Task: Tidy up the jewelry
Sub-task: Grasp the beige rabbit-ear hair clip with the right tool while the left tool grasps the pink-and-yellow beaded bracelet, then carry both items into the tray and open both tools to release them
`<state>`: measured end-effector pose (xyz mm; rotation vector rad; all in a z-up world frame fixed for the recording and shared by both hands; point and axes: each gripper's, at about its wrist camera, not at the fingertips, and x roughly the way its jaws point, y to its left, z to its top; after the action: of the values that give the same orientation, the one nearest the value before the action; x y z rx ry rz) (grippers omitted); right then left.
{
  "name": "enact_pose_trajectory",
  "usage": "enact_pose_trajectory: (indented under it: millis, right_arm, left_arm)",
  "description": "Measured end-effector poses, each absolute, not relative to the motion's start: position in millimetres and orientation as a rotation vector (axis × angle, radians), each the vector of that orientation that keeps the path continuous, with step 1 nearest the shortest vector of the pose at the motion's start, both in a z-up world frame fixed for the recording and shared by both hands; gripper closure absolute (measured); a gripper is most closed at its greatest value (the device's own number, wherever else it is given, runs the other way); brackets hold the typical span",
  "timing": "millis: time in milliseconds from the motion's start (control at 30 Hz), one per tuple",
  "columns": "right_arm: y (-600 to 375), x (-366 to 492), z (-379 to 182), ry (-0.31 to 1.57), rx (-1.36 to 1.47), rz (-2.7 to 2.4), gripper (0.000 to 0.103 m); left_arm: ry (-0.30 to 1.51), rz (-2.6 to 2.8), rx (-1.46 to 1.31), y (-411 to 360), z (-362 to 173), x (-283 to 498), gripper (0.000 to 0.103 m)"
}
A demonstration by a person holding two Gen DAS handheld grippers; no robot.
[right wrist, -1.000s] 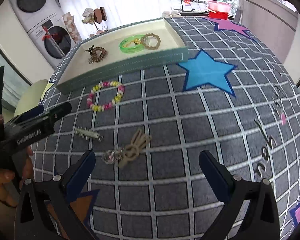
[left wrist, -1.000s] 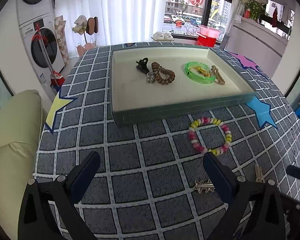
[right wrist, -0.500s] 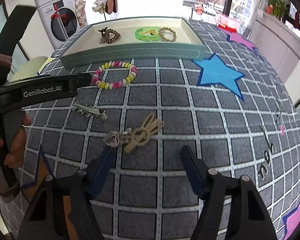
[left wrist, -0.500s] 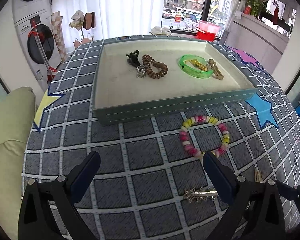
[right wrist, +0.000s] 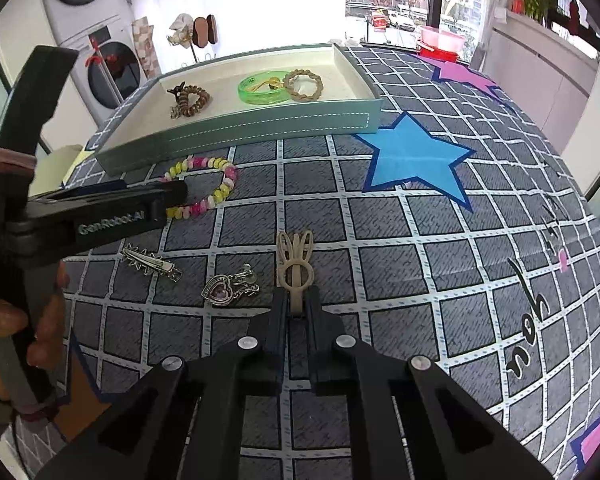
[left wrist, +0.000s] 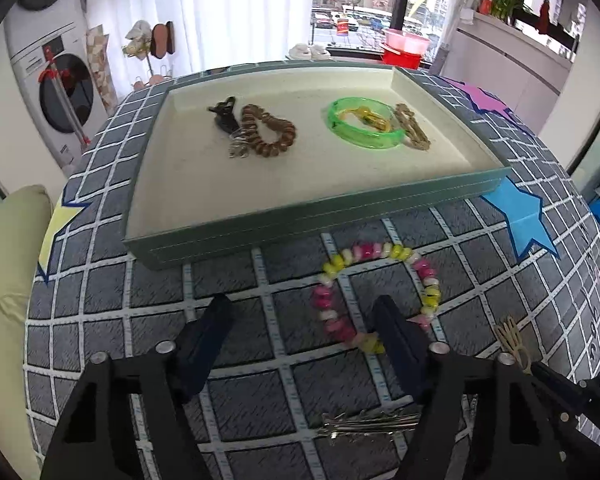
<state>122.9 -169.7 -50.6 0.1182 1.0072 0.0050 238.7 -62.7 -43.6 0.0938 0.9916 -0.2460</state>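
My right gripper (right wrist: 296,300) is shut on the near end of a beige rabbit-shaped hair clip (right wrist: 296,258) that lies on the grey checked cloth. My left gripper (left wrist: 304,312) is open just in front of the pink and yellow bead bracelet (left wrist: 380,292); its right finger sits at the bracelet's near edge. The bracelet (right wrist: 204,192) also shows in the right wrist view, by the left gripper's fingers (right wrist: 176,194). A silver toothed hair clip (right wrist: 150,263) and a heart pendant (right wrist: 226,289) lie loose on the cloth. The green tray (left wrist: 320,216) holds several pieces.
In the tray lie a green bangle (left wrist: 364,122), a brown coil hair tie (left wrist: 270,130), a black claw clip (left wrist: 224,112) and a tan bracelet (left wrist: 412,126). A blue paper star (right wrist: 414,158) lies right of the tray. The table drops off at left beside a cream cushion (left wrist: 8,248).
My right gripper moved forward and closed on the rabbit hair clip. My left gripper advanced towards the bead bracelet and narrowed its opening.
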Motion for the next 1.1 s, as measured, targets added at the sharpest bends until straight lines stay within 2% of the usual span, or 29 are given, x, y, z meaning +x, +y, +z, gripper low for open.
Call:
enact_pose_trajectory:
  millis: [100, 133, 167, 467, 1100]
  right_arm:
    - [-172.8, 120.7, -47.7, 0.996, 0.139, 0.011, 0.094]
    - [-173.7, 120.4, -46.4, 0.993, 0.144, 0.013, 0.094]
    - [-174.5, 120.0, -45.0, 0.989, 0.148, 0.014, 0.094]
    - [-184.0, 116.4, -30.7, 0.96, 0.2, 0.027, 0.094]
    - [-187.2, 135.4, 3.3, 0.895, 0.226, 0.082, 0.094]
  left_arm:
    - [0.976, -0.278, 0.124, -70.7, -41.2, 235.4, 0.053]
    - [0.971, -0.299, 0.136, -73.8, -40.3, 233.7, 0.076]
    - [0.97, -0.304, 0.146, -75.5, -40.0, 232.6, 0.079]
    - [0.956, -0.351, 0.063, -61.9, -29.9, 223.0, 0.079]
    - [0.833, -0.363, -0.03, -28.7, 28.2, 219.4, 0.079]
